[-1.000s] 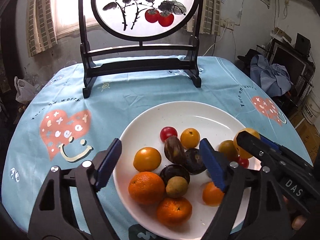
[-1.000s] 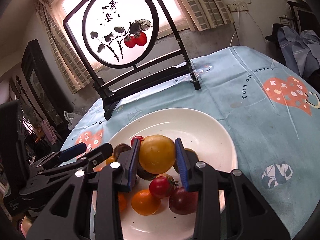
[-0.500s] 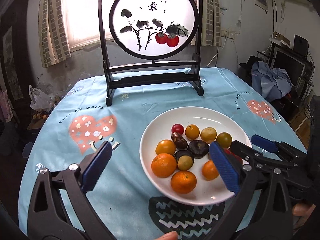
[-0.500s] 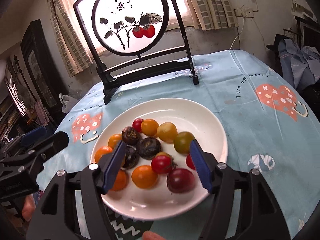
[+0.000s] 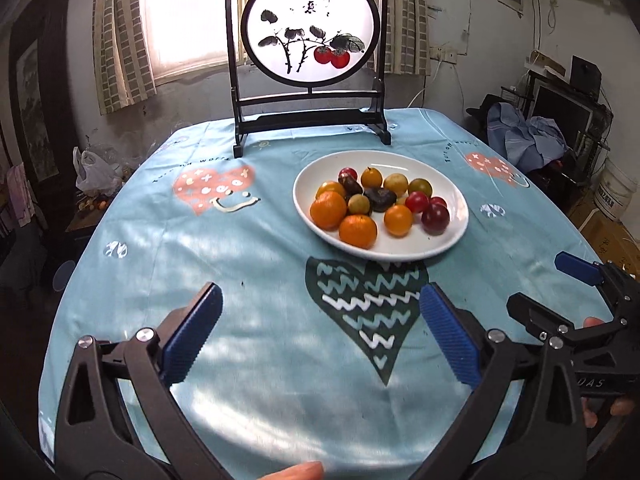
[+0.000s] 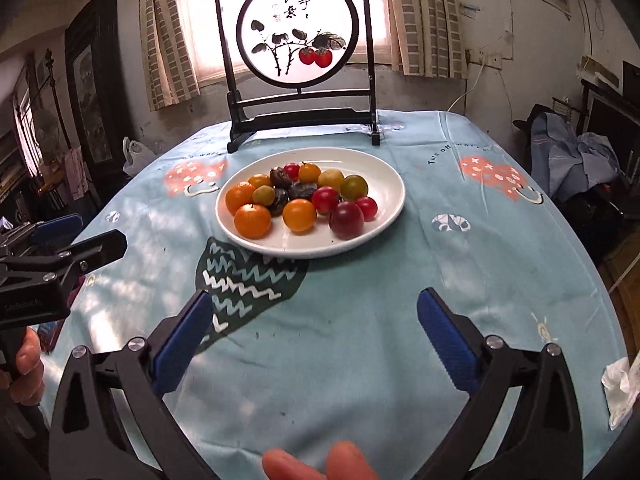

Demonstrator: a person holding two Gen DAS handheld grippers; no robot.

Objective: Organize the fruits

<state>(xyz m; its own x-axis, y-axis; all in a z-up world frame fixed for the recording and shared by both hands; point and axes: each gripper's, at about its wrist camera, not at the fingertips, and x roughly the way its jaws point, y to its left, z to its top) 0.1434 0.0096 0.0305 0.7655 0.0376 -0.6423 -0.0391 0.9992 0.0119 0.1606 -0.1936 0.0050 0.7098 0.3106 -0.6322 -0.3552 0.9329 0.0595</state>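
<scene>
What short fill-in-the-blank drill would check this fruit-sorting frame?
1. All the fruit lies on the round white ___.
2. Both the left gripper and the right gripper are ___.
3. Behind the fruit stands a black-framed screen painted with two ___ fruits.

Answers: plate; open; red
</scene>
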